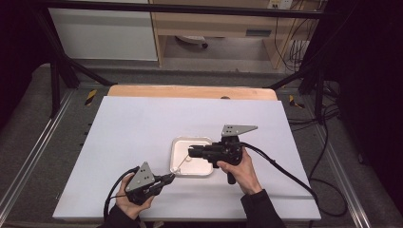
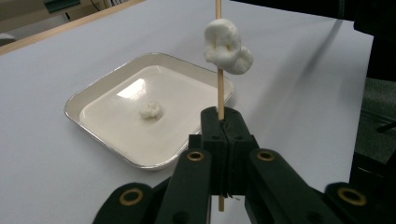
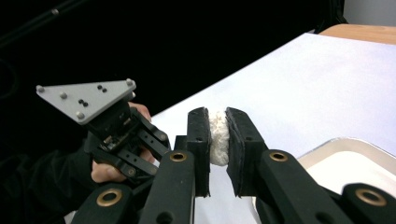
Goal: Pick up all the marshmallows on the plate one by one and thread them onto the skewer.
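My left gripper (image 2: 223, 119) is shut on a thin wooden skewer (image 2: 218, 93) that stands up from its jaws. A white marshmallow-like lump (image 2: 227, 46) is threaded high on the stick. In the high view the left gripper (image 1: 170, 177) sits near the table's front, its skewer (image 1: 179, 166) angled toward a square metal tray (image 1: 177, 142). One small white lump (image 2: 150, 110) lies in the tray (image 2: 88, 100). My right gripper (image 1: 191, 152) hovers over the tray, shut on another white lump (image 3: 218, 137) pinched between its pads.
A white sheet (image 1: 142, 123) covers the table, with a wooden edge (image 1: 190, 91) at the back. A metal frame (image 1: 66, 71) and dark cables (image 1: 328, 142) flank the table. The left hand and its gripper (image 3: 116, 135) show in the right gripper view.
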`<state>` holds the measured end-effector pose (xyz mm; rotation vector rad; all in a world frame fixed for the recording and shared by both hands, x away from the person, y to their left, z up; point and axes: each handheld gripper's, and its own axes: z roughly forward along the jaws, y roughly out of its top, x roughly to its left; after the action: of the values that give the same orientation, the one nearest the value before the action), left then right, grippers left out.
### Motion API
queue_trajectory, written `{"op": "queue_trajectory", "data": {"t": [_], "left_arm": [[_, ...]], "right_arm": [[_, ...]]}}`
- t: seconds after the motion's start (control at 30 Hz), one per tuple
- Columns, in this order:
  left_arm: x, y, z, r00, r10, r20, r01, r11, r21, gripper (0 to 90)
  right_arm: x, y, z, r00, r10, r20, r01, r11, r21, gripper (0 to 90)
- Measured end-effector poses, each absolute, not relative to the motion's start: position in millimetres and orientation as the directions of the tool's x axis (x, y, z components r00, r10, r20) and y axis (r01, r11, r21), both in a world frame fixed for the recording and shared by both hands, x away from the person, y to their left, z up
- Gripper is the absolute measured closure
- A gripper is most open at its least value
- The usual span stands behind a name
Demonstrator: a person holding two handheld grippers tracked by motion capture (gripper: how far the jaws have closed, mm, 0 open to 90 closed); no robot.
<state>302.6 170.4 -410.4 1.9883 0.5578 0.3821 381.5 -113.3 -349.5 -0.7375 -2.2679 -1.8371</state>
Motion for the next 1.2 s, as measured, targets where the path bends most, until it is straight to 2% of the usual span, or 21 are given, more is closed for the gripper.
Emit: {"op": "queue_trajectory", "data": {"t": [0.43, 0.67, 1.2], "left_arm": [[303, 168, -411, 0.848, 0.527, 0.052, 0.216, -0.435, 0.874, 89.0], [302, 165, -411, 0.855, 0.51, 0.092, 0.197, -0.484, 0.853, 89.0], [303, 162, -411, 0.86, 0.499, 0.106, 0.2, -0.521, 0.83, 89.0]], "right_arm": [[379, -112, -353, -0.883, 0.291, 0.368, 0.432, 0.199, 0.88, 81.5], [379, -111, -355, -0.886, 0.283, 0.368, 0.435, 0.226, 0.872, 81.5], [377, -107, -361, -0.888, 0.273, 0.37, 0.44, 0.271, 0.856, 81.5]]}}
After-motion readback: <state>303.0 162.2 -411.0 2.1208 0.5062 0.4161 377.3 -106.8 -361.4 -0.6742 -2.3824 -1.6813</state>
